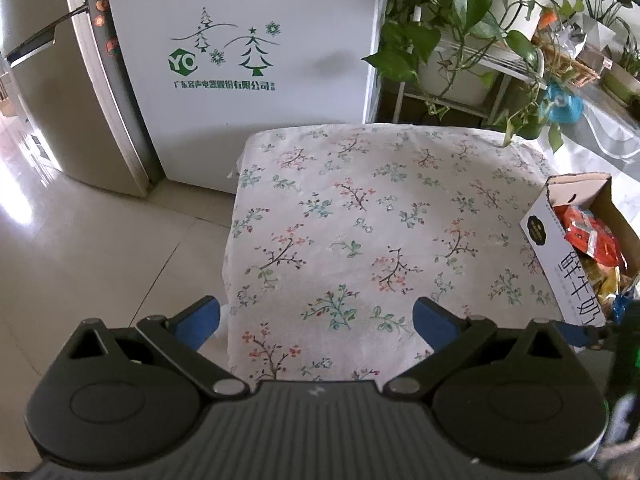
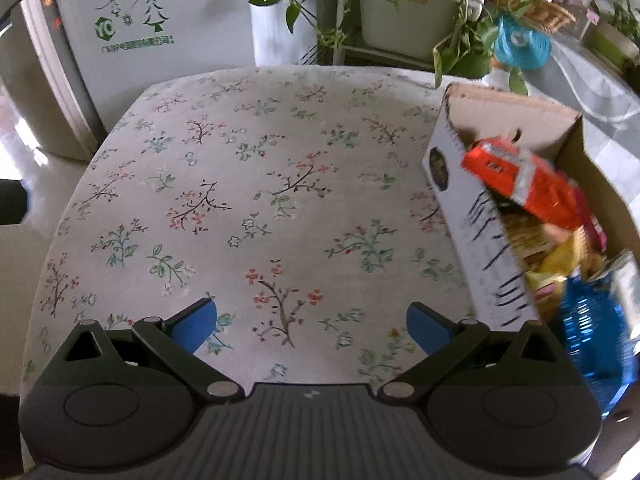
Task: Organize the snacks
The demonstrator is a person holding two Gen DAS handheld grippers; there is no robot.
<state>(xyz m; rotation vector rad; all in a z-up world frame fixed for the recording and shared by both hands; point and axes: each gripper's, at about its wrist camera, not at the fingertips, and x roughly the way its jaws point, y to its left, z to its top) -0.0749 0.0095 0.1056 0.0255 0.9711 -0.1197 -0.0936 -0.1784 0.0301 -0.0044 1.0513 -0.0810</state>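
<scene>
A cardboard box [image 2: 472,216] stands at the right edge of a table with a floral cloth [image 2: 260,184]. It holds several snack packets: an orange-red packet [image 2: 524,184] on top, yellow ones [image 2: 560,264] below, a blue packet [image 2: 588,336] nearest me. The box also shows in the left wrist view [image 1: 560,264] with red packets [image 1: 588,236] inside. My left gripper [image 1: 316,320] is open and empty over the cloth's near edge. My right gripper [image 2: 312,320] is open and empty over the cloth, left of the box.
A white fridge [image 1: 248,60] with green tree prints stands behind the table, a grey one [image 1: 52,92] to its left. Potted plants on a white rack [image 1: 460,40] are at the back right. A blue object [image 2: 520,42] hangs near the plants. Tiled floor [image 1: 80,248] lies left.
</scene>
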